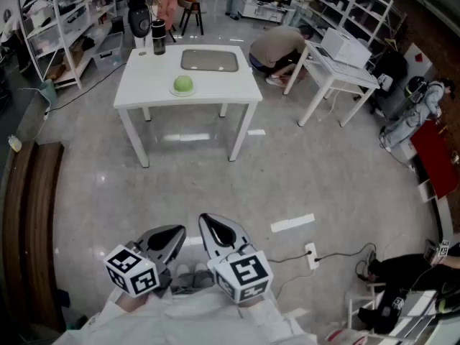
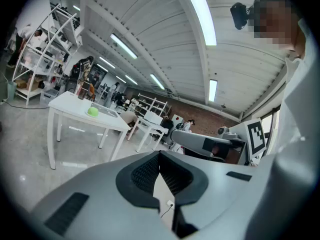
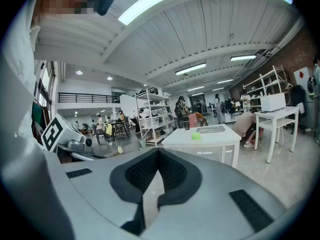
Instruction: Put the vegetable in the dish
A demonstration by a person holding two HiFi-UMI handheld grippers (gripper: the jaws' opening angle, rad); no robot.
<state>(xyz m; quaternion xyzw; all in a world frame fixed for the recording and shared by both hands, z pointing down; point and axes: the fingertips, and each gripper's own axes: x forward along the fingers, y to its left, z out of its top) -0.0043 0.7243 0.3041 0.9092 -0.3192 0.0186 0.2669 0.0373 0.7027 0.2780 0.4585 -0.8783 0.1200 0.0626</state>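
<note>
Grippers held low at 6 o'clock of the head view, side by side and close to the person's body, well apart from the work. The left gripper (image 1: 175,231) had its jaws closed tip to tip, and its own view showed only floor through the slot behind the meeting pads, with no object in them. The right gripper (image 1: 206,221) stood at 3 o'clock of the left; its jaws were likewise brought together at the tips and carried nothing. A marker cube topped each tool. The table (image 1: 144,86), white and four-legged, stood at 12 o'clock of the grippers across a stretch of bare floor (image 1: 287,164). The vegetable (image 1: 183,85), round and green, sat on the tabletop near the front edge, about midway along it; a paler rim showed around its base, and what that rim was could not be told. The tray (image 1: 209,60), grey, shallow and rectangular, lay at 1 o'clock of the vegetable, near it but not touching. A dark bottle (image 1: 159,37) stood upright at the table's 11 o'clock corner. A second table (image 1: 338,69) stood at 3 o'clock of the first, and a person (image 1: 277,47) crouched between the two. Shelving (image 1: 65,20) lined the room at 10 o'clock. On the floor at 3 o'clock of the grippers lay a strip of pale tape (image 1: 292,223) and, just beyond it, a socket block (image 1: 311,251) with a trailing cable.
</note>
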